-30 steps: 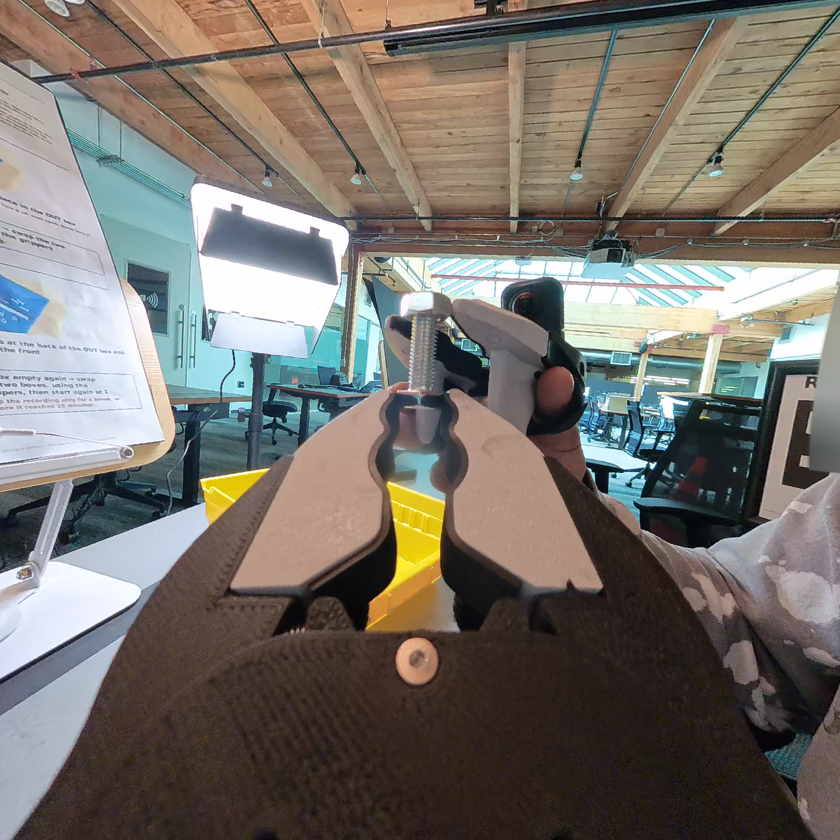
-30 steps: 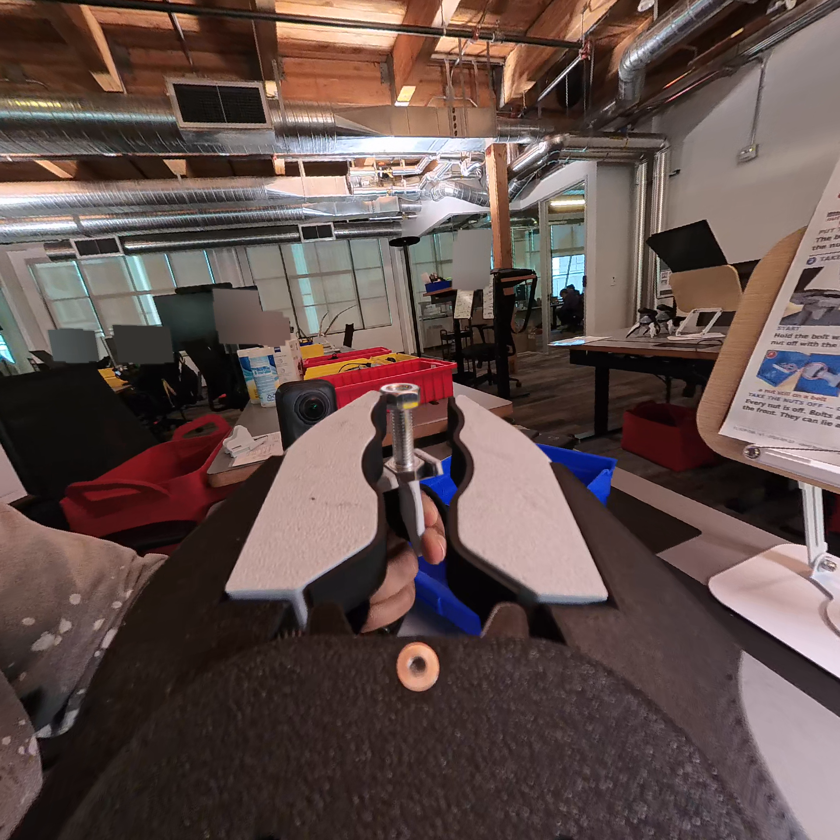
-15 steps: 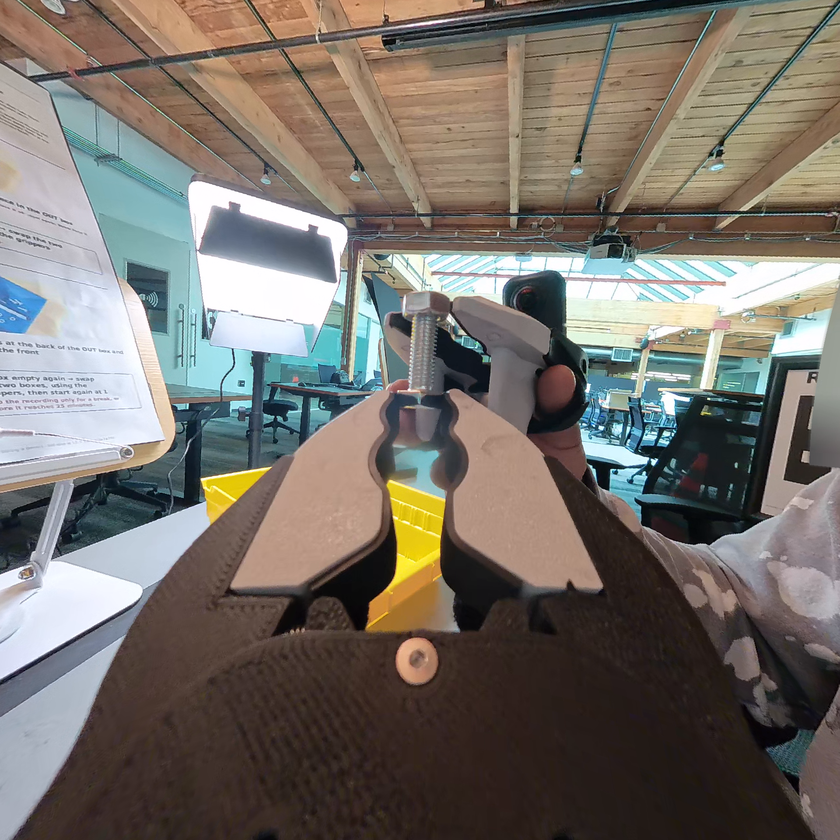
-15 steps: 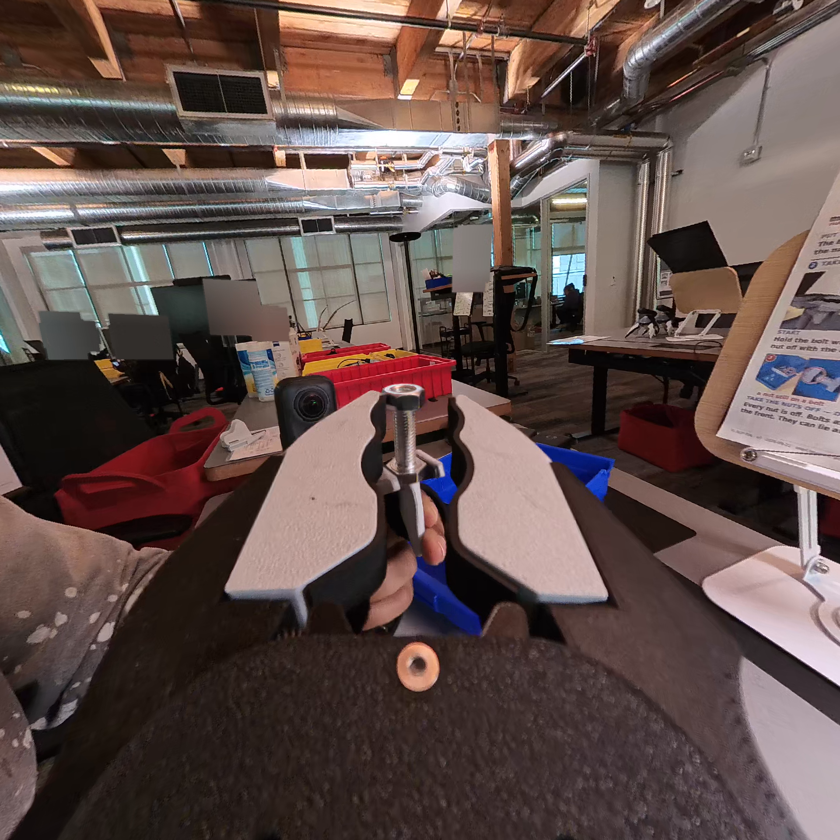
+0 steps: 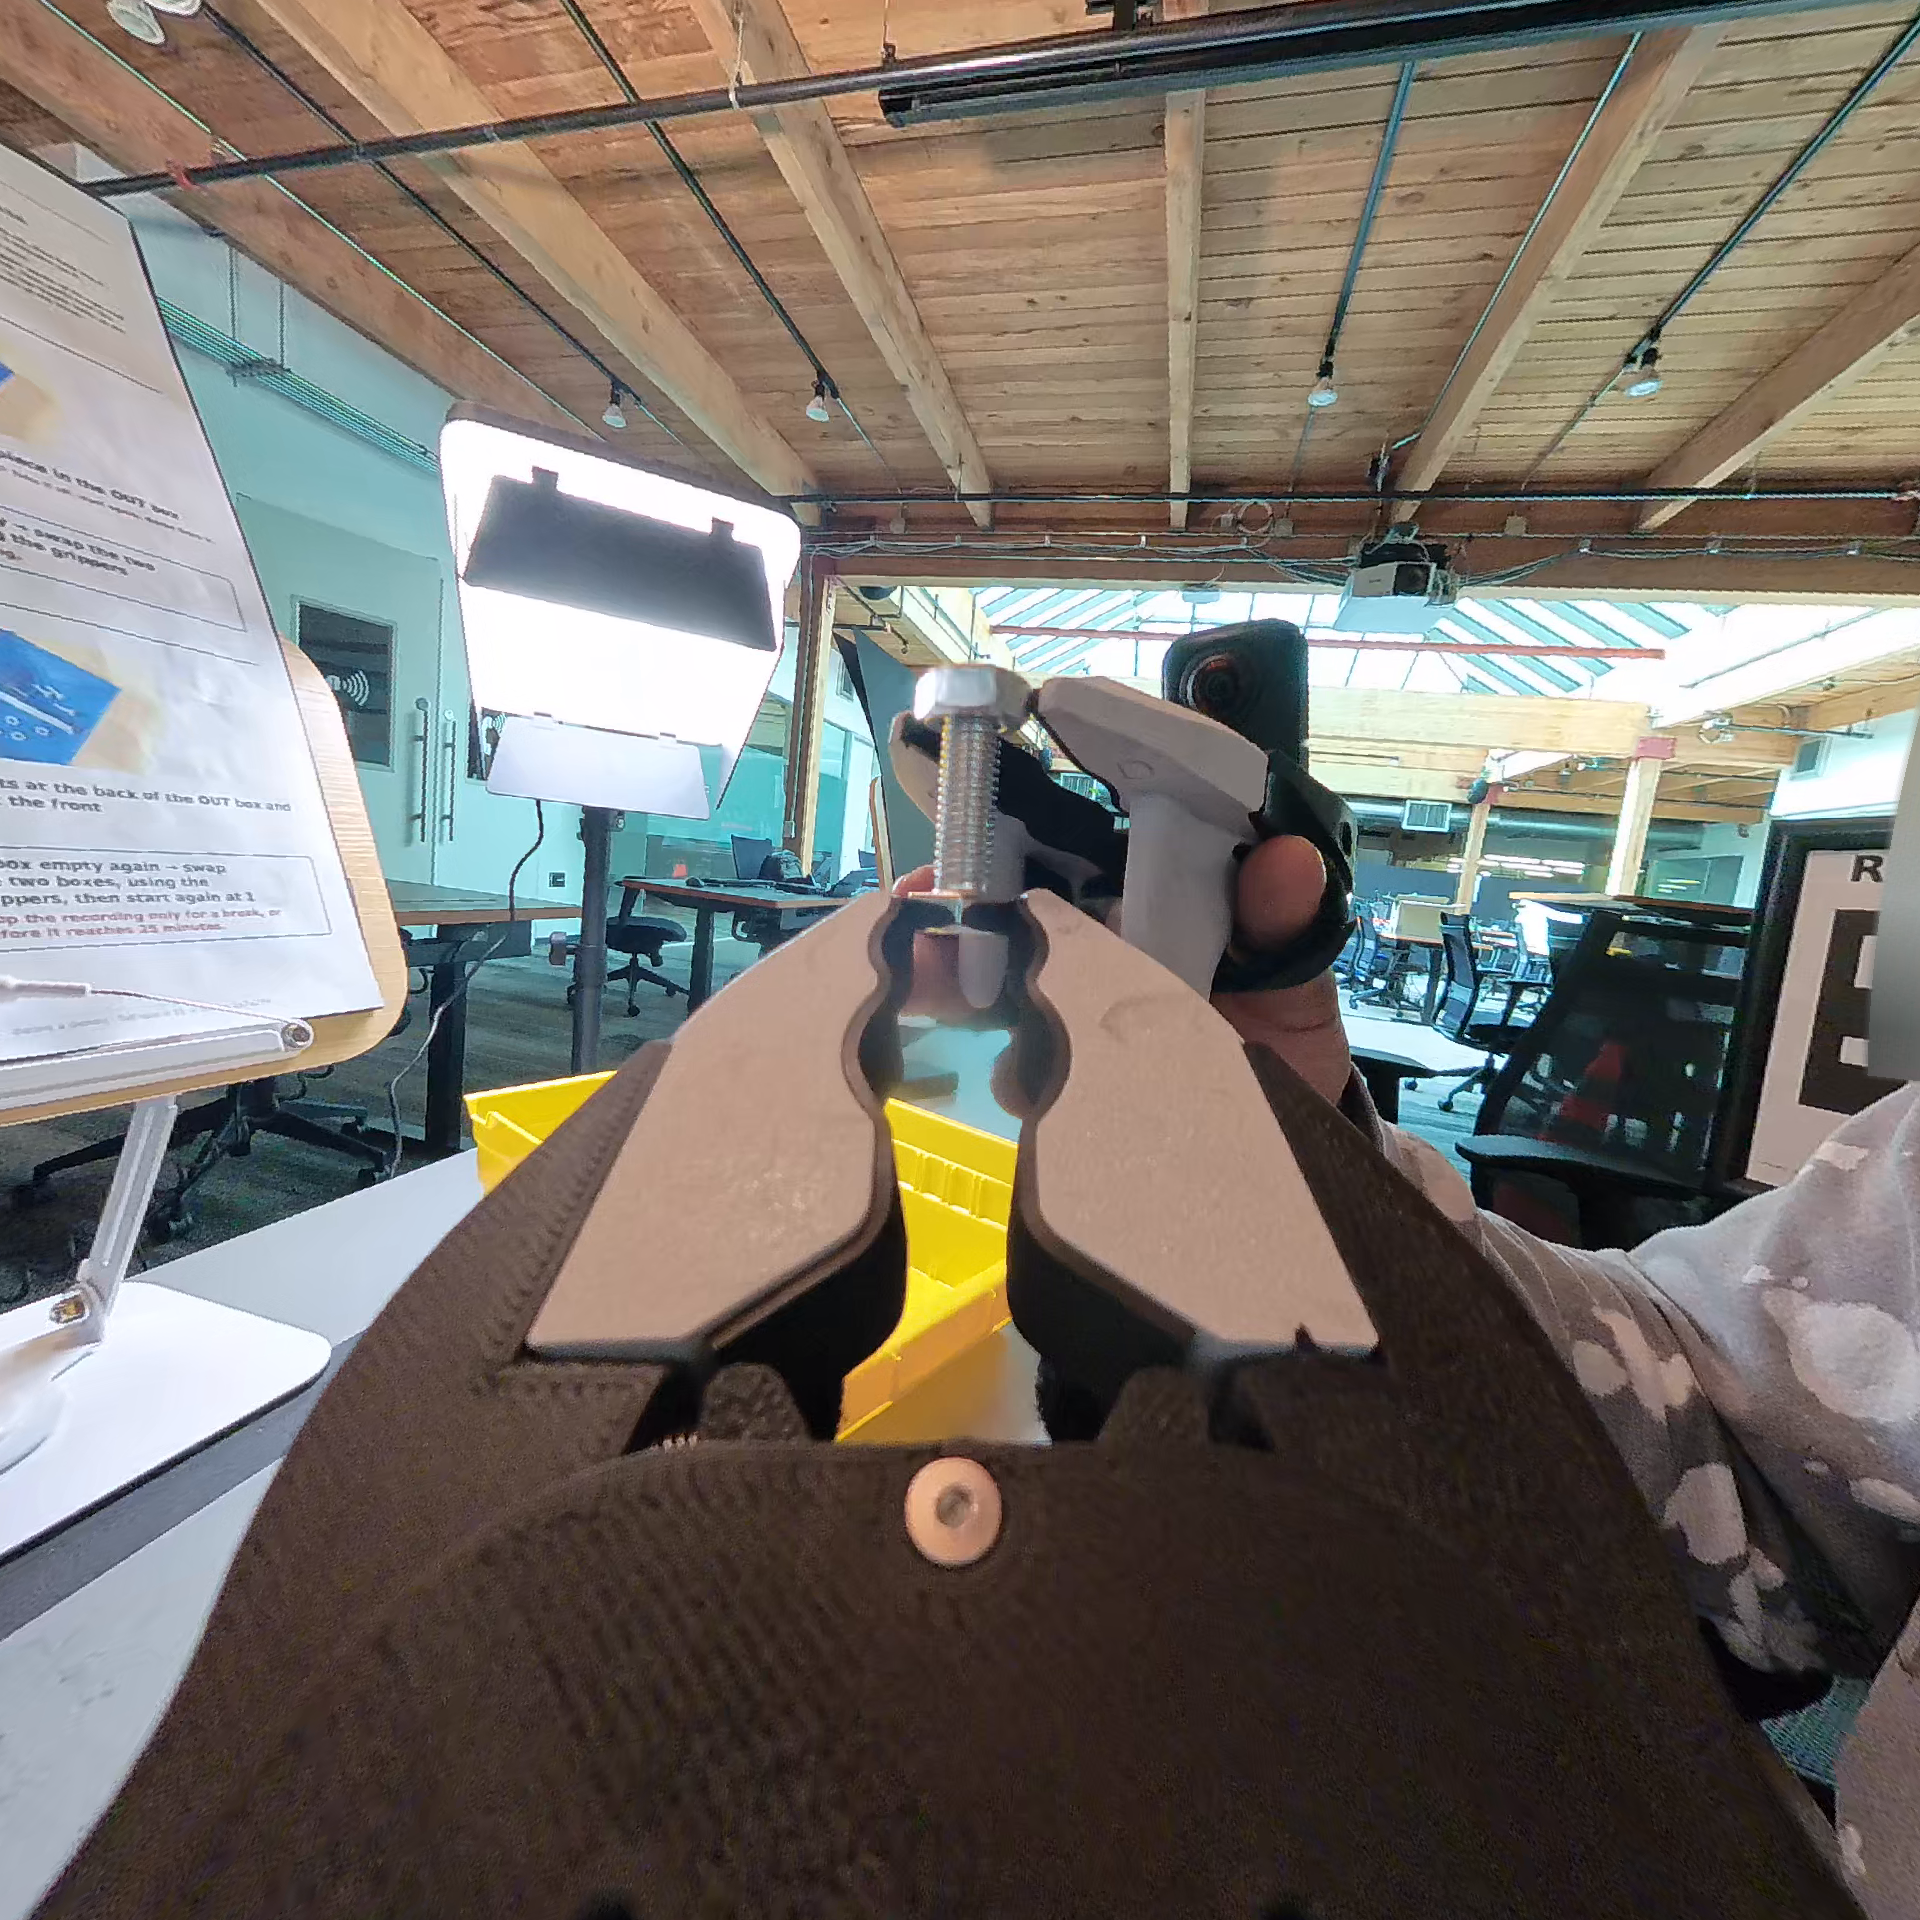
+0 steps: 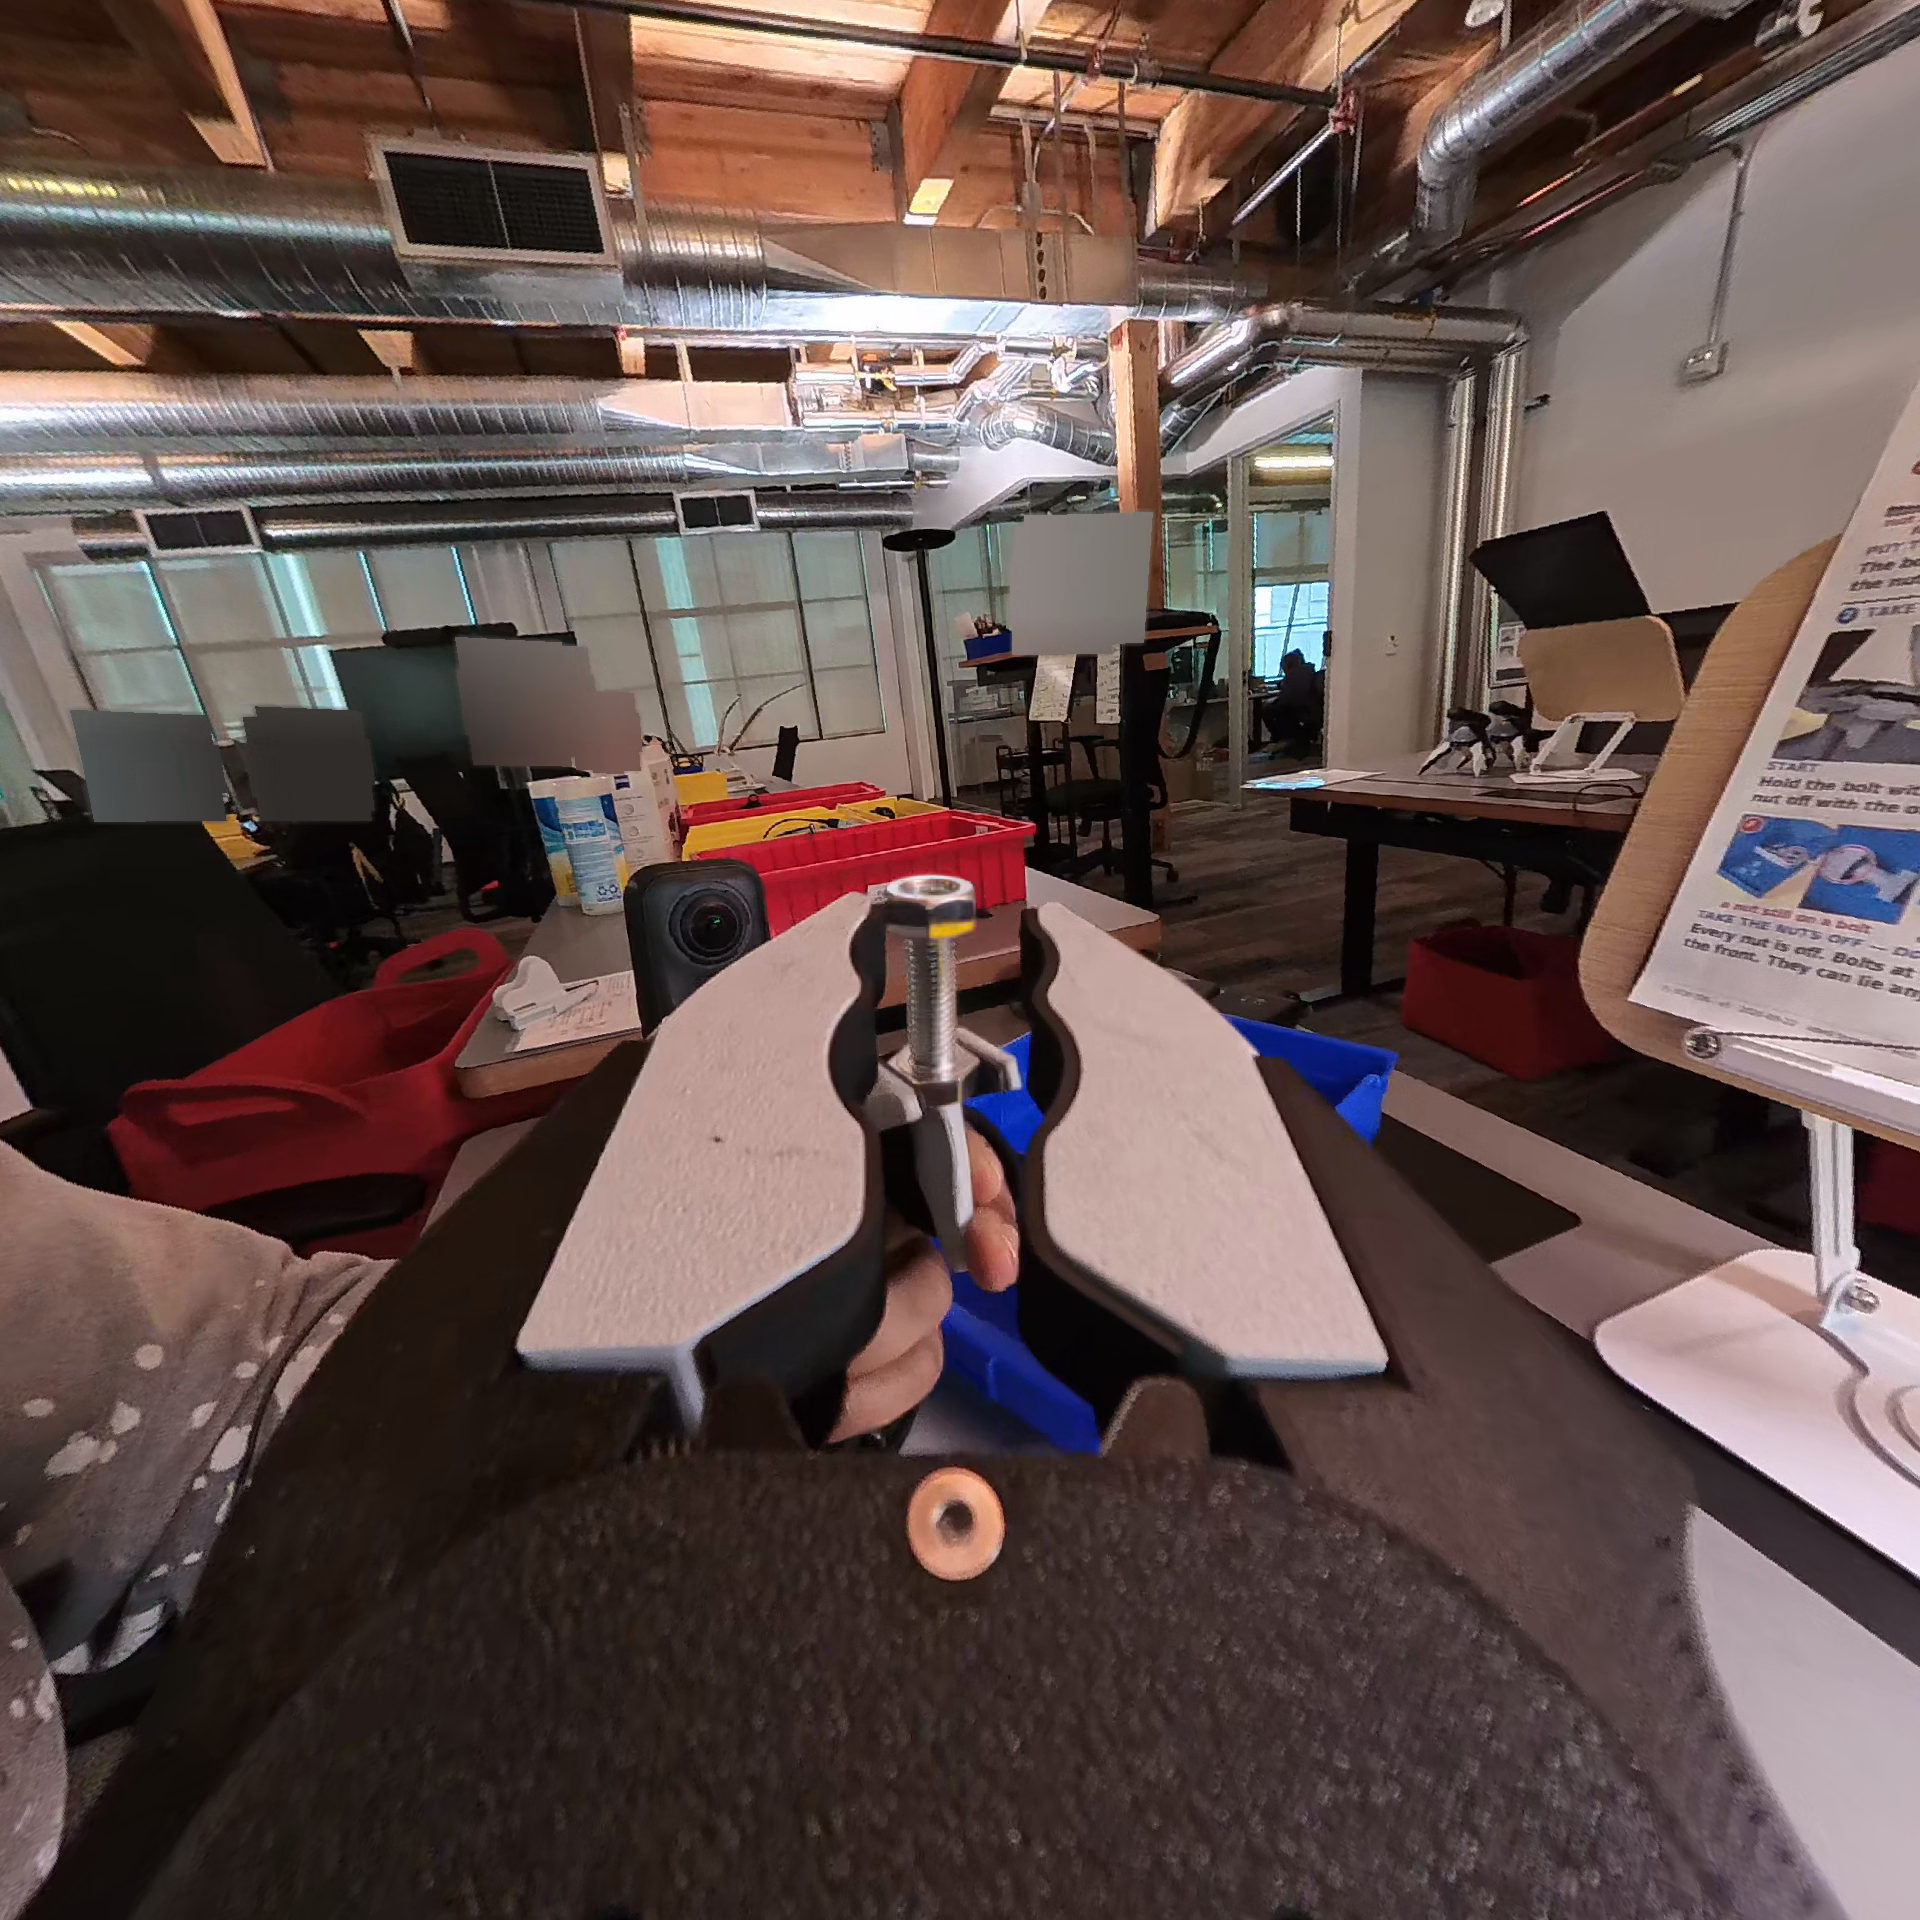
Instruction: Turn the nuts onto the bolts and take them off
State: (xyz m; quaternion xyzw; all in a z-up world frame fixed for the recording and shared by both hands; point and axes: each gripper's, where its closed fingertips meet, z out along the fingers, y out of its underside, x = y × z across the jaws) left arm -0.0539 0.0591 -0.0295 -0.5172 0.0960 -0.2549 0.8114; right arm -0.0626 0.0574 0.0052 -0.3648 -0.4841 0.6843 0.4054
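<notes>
A silver bolt (image 5: 966, 800) stands upright, head up, with a nut (image 5: 954, 896) low on its thread. My left gripper (image 5: 961, 904) is shut on the nut, its tips pinching it from both sides. The right gripper (image 5: 971, 717) reaches in from the far side at the bolt head (image 5: 971, 691). In the right wrist view the right gripper (image 6: 945, 925) is open around the bolt (image 6: 928, 997). The head (image 6: 928, 904) lies against its left finger, with a gap on the right. The nut (image 6: 935, 1081) sits in the left gripper's thin tips.
A yellow bin (image 5: 940, 1174) stands on the white table (image 5: 312, 1257) below the left gripper. A blue bin (image 6: 1330, 1070) lies below the right one. An instruction sheet on a stand (image 5: 156, 727) is close by, at the right in the right wrist view (image 6: 1766, 852). The person's sleeve (image 5: 1714, 1351) is near.
Almost nothing. The right gripper has shifted and tilted slightly around the bolt head. The left gripper keeps its hold on the nut.
</notes>
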